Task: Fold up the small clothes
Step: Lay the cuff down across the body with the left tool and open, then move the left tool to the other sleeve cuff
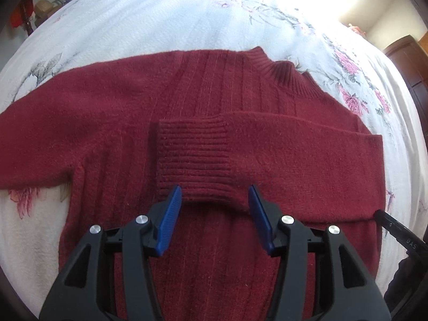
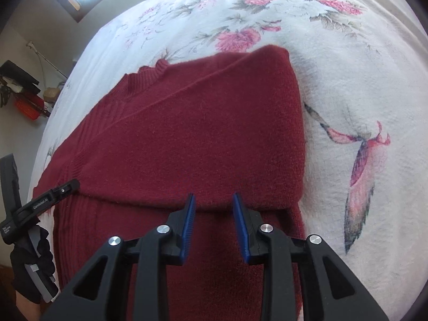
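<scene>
Left wrist: left tool open over sweater cuff; right tool open, empty.

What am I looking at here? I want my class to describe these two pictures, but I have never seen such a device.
A person holds a hand-held gripper in each hand; each has two black arms tipped with blue pads and carries a wide-angle camera looking along them. One picture comes from the left gripper, the other from the right gripper. A dark red sweater lies flat on a flowered bedspread. One sleeve is folded across the chest, its ribbed cuff in the middle. The other sleeve is spread out. Both grippers are open, just over the sweater, and hold nothing.
</scene>
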{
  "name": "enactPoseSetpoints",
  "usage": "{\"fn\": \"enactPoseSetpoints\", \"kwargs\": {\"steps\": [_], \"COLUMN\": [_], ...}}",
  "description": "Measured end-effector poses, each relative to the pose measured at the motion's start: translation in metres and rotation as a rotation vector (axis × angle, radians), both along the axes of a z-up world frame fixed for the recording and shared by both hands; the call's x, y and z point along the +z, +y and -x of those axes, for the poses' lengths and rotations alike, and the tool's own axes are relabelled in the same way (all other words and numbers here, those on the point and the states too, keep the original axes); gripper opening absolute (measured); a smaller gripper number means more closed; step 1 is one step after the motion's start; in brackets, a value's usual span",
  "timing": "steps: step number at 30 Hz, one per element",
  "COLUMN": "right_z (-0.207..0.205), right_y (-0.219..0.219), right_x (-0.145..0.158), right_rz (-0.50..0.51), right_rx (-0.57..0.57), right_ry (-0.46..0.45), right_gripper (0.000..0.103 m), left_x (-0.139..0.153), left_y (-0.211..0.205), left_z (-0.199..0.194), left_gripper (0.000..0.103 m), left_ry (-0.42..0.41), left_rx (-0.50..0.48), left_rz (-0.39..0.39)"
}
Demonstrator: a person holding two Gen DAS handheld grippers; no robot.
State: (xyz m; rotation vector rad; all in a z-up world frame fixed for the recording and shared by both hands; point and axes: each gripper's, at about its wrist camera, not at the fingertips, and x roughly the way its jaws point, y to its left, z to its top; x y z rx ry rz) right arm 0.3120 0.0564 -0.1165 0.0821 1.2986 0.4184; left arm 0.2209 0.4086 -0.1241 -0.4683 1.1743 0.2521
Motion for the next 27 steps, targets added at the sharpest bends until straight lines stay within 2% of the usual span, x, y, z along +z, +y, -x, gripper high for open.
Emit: {"fn": "enactPoseSetpoints", "kwargs": {"steps": [3,11,14,16,17,18,19,21,23,27], "right_z": [0.001,0.0,0.003,0.008,0.014,0.021,0.029,0.046,0.059,0.09], "right_y": [-0.001,0.0,0.002,0.0,0.0,-0.001,0.0,0.002,0.006,0.017], "right_x": [-0.016,-0.023,-0.018,-0.003,0.008,0.018,0.026,0.035,0.035,0.032], "right_rz": [-0.009,-0.003,0.018,-0.001,-0.037,-0.054,-0.05,-0.039,-0.035,-0.046], "right_rx": [-0.007,-0.02,-0.005,-0.009,-0.007,0.004,0.022,0.065,0.095,0.142], "right_ry": [0.012,0.018,0.016,0.008,-0.013,-0.036,-0.055,-0.073,-0.054,-0.039], "right_gripper": [0.029,0.029,0.029,0.032,0.035,0.044,0.048,0.048,0.048,0.048], "left_x": [-0.005,-0.01,-0.005,0.006,0.012,0.017,0.021,0.026,0.028,0.027], "left_y": [0.0,0.002,0.0,0.002,0.006,0.012,0.019,0.038,0.06,0.122], "left_z": [-0.001,0.0,0.0,0.008,0.015,0.025,0.035,0.06,0.088,0.152], "left_gripper": [0.051,0.051,0.051,0.051,0.051,0.052,0.053,0.054,0.054,0.054], "left_ry": [-0.001,-0.011,-0.008,-0.018,-0.03,-0.045,-0.053,-0.058,-0.05,-0.031], "left_rx": [-0.014,-0.01,-0.019,-0.011,-0.002,0.007,0.021,0.056,0.103,0.244], "left_rz": [-0.013,-0.011,-0.022,-0.018,-0.016,-0.007,0.001,0.001,-0.014,-0.02]}}
